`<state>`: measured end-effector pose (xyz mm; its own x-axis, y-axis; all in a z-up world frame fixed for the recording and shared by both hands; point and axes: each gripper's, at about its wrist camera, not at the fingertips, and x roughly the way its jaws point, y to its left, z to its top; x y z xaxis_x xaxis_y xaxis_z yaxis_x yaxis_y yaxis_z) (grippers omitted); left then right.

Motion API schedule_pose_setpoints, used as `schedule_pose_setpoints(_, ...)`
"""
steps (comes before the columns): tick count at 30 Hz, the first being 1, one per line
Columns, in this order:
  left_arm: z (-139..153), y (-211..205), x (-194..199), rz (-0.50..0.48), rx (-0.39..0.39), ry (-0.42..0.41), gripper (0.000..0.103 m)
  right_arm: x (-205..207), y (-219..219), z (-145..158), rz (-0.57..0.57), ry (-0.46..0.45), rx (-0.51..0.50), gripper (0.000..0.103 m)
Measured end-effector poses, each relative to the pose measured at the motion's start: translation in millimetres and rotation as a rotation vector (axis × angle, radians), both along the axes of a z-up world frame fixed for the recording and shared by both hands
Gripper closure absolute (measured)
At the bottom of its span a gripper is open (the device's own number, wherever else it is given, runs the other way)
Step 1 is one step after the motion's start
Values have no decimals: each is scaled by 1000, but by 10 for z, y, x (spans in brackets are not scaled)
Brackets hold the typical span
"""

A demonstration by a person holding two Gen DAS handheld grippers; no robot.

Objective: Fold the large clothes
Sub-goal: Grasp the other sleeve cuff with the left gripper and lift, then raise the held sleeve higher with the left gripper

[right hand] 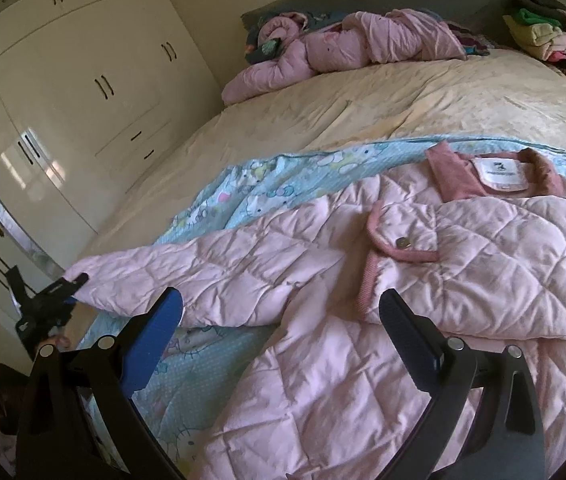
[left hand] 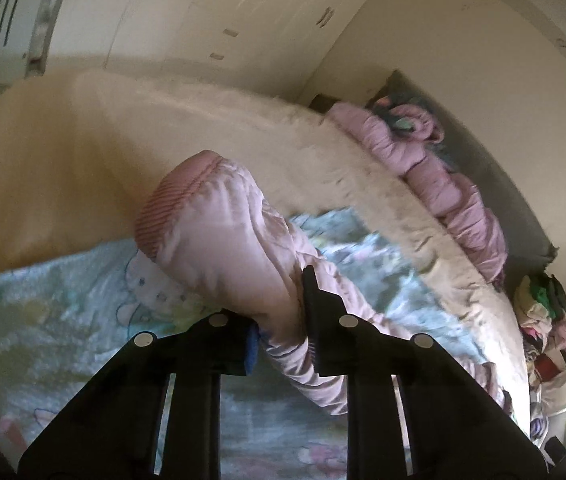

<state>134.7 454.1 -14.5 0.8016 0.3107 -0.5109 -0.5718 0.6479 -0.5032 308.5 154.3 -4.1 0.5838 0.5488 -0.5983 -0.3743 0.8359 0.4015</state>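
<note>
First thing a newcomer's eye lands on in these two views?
The pink quilted jacket spread across the near end of the bed, collar away from the camera. Next, the left tool shut on the jacket's sleeve at the bed's left edge, cuff lifted, while the right tool hovers open above the jacket. A second pink jacket lies crumpled by the headboard.

Both views are lit by soft, warm daylight, and the glossy cream wardrobe doors (right hand: pixel 79 92) carry bright window glare on their lower left panels. The left wrist view is smeared by motion blur — the cream bedspread (left hand: pixel 203 128) and the pale blue cartoon-print blanket (left hand: pixel 43 312) lose their detail — while the right wrist view is sharp enough to show stitching on the pink quilted jacket (right hand: pixel 483 256). Fisheye distortion bows walls and bed edges — black vignette fills the corners.
</note>
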Motion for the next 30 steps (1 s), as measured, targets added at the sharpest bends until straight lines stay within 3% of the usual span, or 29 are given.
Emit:
schedule_pose_setpoints(7, 369, -239, -104, -43, 83, -74, 92, -84, -198, 85, -31, -15, 15, 5)
schedule_pose_setpoints(19, 730, -540, -194, -119, 134, -163, 94, -287, -639, 218, -99, -37, 45, 5)
schedule_pose_setpoints(30, 1224, -1229, -181, -201, 237, -211, 96, -445, -1437, 370, -199, -49, 121, 5)
